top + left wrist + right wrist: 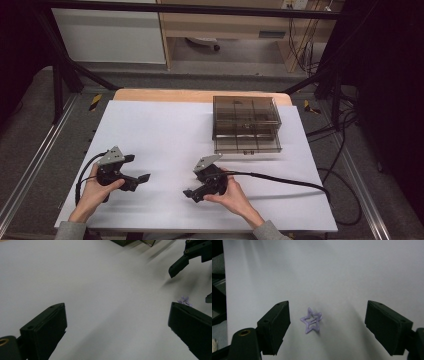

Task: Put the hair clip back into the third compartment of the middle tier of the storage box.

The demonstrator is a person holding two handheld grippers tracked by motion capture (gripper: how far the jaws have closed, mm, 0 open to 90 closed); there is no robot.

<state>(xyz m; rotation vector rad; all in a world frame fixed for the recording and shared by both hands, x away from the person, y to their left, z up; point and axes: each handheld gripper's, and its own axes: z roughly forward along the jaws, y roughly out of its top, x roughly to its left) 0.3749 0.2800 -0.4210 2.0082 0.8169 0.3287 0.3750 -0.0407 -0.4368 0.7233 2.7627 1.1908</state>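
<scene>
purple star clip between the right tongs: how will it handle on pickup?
The purple star clip is a thin open outline, so probably very light and slightly springy. It lies flat on the smooth white sheet, so it may skid or be hard to get under. The right tongs stand wide open around it; closing could flick it sideways.

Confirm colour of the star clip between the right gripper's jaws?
Pale purple star clip; clearest in the right gripper view.
</scene>
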